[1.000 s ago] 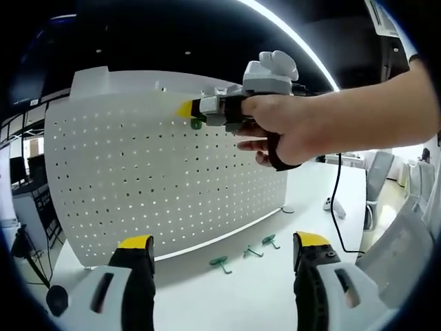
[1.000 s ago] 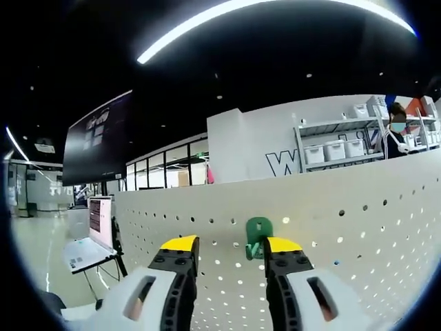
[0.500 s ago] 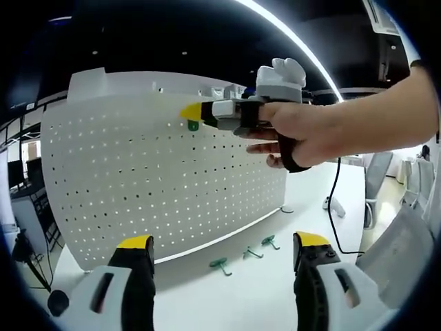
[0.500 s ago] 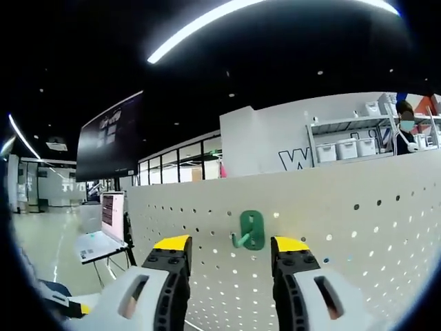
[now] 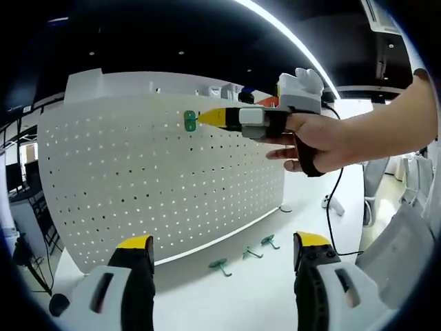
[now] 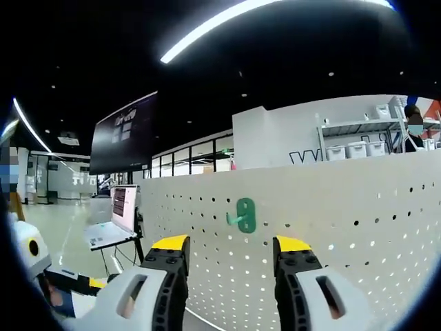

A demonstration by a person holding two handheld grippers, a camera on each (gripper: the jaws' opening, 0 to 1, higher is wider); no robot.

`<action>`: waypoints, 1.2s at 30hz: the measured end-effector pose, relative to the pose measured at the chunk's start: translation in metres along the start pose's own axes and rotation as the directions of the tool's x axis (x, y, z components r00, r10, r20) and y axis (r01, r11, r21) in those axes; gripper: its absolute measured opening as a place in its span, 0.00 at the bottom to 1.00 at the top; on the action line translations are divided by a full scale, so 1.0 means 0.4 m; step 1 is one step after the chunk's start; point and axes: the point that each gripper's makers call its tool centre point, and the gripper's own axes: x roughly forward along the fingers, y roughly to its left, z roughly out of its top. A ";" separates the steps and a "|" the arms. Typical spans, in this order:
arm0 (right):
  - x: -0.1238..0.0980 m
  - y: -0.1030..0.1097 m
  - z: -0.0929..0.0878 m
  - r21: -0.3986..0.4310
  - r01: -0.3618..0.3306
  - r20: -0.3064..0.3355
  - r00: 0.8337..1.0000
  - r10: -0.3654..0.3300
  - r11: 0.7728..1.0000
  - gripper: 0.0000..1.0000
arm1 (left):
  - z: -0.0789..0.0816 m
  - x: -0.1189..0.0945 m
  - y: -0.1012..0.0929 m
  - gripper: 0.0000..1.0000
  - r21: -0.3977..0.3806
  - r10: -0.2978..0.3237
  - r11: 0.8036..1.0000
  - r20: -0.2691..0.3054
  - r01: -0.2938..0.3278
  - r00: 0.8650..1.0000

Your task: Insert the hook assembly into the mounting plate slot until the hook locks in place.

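Your right gripper (image 6: 229, 247) is spread, clear of the green hook (image 6: 244, 215) seated near the pegboard (image 5: 165, 186) top edge. Your left gripper (image 5: 219, 249) is spread over open table (image 5: 241, 289).

The pegboard (image 5: 165, 179) is seen from well back and low over the tabletop (image 5: 227, 289) in the left gripper view; its upper part is faced closely in the right gripper view. The mounted green hook (image 6: 242, 215) is shared.

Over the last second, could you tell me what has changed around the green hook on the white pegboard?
The right gripper has let go of the small green plastic hook and drawn back from the white perforated pegboard; its jaws now stand open and apart from the hook, which hangs on the board alone. The left gripper stayed open and low, and the three spare green hooks on the table stayed put.
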 end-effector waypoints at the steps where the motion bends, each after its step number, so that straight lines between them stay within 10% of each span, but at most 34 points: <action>1: -0.006 -0.001 -0.002 0.005 -0.002 0.001 1.000 0.002 1.000 0.47 | 0.000 0.000 0.000 0.86 -0.002 0.000 1.000 0.001 0.000 1.000; 36: -0.273 -0.023 -0.037 -0.035 -0.080 -0.027 0.997 0.079 0.996 0.52 | 0.014 -0.029 -0.003 0.88 0.016 -0.006 1.000 0.003 0.006 1.000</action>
